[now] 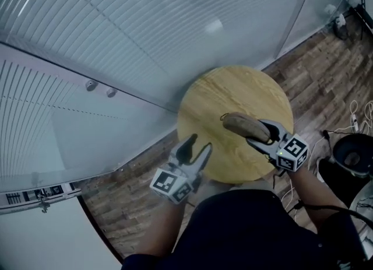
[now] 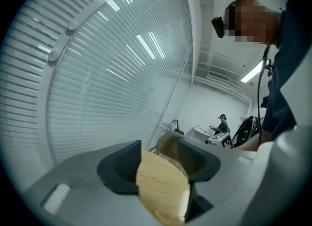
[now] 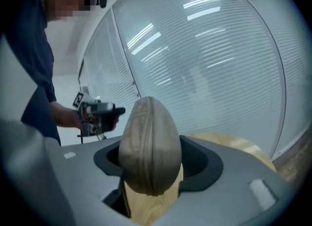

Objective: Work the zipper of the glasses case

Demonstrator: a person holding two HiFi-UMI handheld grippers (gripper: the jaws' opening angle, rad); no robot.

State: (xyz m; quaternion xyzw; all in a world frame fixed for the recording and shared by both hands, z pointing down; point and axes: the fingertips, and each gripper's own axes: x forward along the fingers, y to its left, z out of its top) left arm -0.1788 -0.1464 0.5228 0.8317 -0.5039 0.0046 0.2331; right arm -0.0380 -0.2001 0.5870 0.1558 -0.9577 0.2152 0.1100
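The brown fabric glasses case [image 1: 246, 125] is held above the round wooden table [image 1: 224, 97], with my right gripper [image 1: 257, 133] shut on it. In the right gripper view the case [image 3: 148, 142] stands on end between the two dark pads, its zipper seam running down the middle toward the camera. My left gripper [image 1: 196, 147] hovers over the table's near left edge, open, nothing between its fingers. In the left gripper view its jaws stand apart and frame the table top [image 2: 163, 191], with the case [image 2: 168, 146] beyond them. The left gripper [image 3: 100, 115] also shows in the right gripper view, left of the case.
A curved glass wall with white blinds [image 1: 116, 41] runs behind and left of the table. The floor [image 1: 326, 70] is wood plank. A black round object [image 1: 352, 155] and cables [image 1: 355, 117] sit at the right. A person [image 2: 222, 122] stands far off at a desk.
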